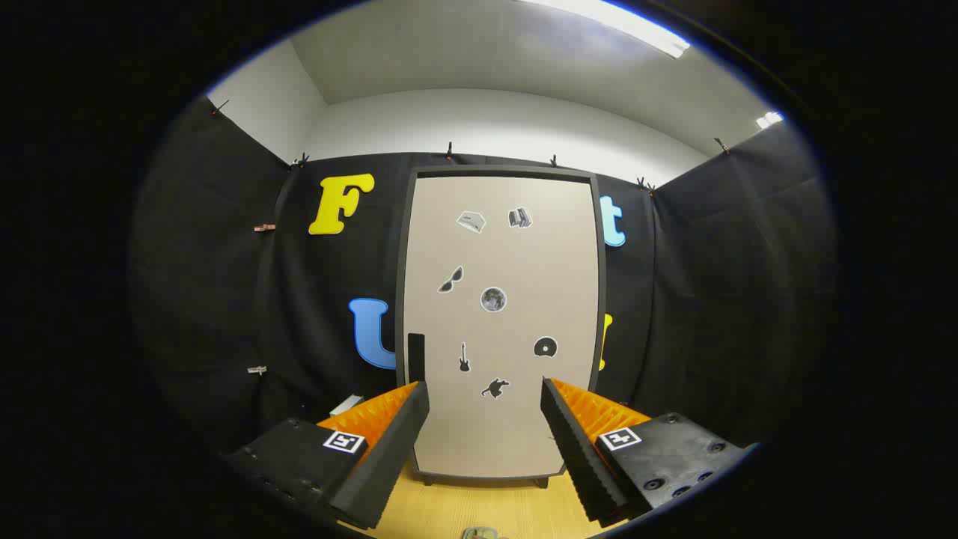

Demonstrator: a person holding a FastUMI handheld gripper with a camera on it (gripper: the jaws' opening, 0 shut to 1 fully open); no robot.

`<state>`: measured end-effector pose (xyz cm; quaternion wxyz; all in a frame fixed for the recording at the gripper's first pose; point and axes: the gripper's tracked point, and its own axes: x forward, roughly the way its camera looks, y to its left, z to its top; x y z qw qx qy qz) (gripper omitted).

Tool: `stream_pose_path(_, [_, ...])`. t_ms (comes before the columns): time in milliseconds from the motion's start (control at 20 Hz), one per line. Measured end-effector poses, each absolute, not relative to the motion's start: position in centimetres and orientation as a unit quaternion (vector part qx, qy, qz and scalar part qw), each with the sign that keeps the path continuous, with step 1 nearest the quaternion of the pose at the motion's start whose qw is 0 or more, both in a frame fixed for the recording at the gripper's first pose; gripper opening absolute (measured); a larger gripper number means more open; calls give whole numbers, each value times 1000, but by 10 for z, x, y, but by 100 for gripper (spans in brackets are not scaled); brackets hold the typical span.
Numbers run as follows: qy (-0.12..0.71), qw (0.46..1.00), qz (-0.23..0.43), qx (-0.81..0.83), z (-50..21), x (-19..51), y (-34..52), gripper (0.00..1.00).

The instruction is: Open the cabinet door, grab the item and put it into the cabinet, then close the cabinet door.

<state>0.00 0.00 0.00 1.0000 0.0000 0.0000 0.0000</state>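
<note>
Straight ahead, the cabinet [500, 322] is standing shut at twelve o'clock from the wide-open gripper [485, 400].

Its pale door [524, 254] is filling the dark frame from top to bottom, resting on short feet on the wooden table [479, 509], with black cloth hanging behind it at nine and three o'clock. The two fingers [389, 449] are spreading well apart at seven and five o'clock, gripping nothing, their tips lying in front of the door's lower part. A dark handle [416, 358] is sitting upright on the door's left edge at about eleven o'clock from the left fingertip, just above it. Small stickers [493, 299] are dotting the door. At six o'clock, between the fingers and near the table's front edge, a small item [480, 533] is showing partly, too cut off to tell what it is.
</note>
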Motion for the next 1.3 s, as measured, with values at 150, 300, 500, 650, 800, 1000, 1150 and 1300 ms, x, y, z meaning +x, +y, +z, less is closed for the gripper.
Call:
stream_pose_path(150, [1, 1000, 0, -1, 0, -1, 0, 97])
stream_pose_path(300, [2, 1000, 3, 8, 1, -1, 0, 97])
stream_pose_path(500, [1, 1000, -2, 16, 1, -3, -1, 98])
stream_pose_path(650, [2, 1000, -1, 20, 2, -5, 2, 97])
stream_pose_path(800, [1, 1000, -3, 21, 4, -6, 4, 97])
stream_pose_path(1000, [4, 1000, -9, 20, 3, -7, 11, 97])
stream_pose_path(1150, [7, 1000, -10, 21, 0, -4, 21, 97])
stream_pose_path(1300, [11, 1000, -7, 22, -4, 2, 35, 97])
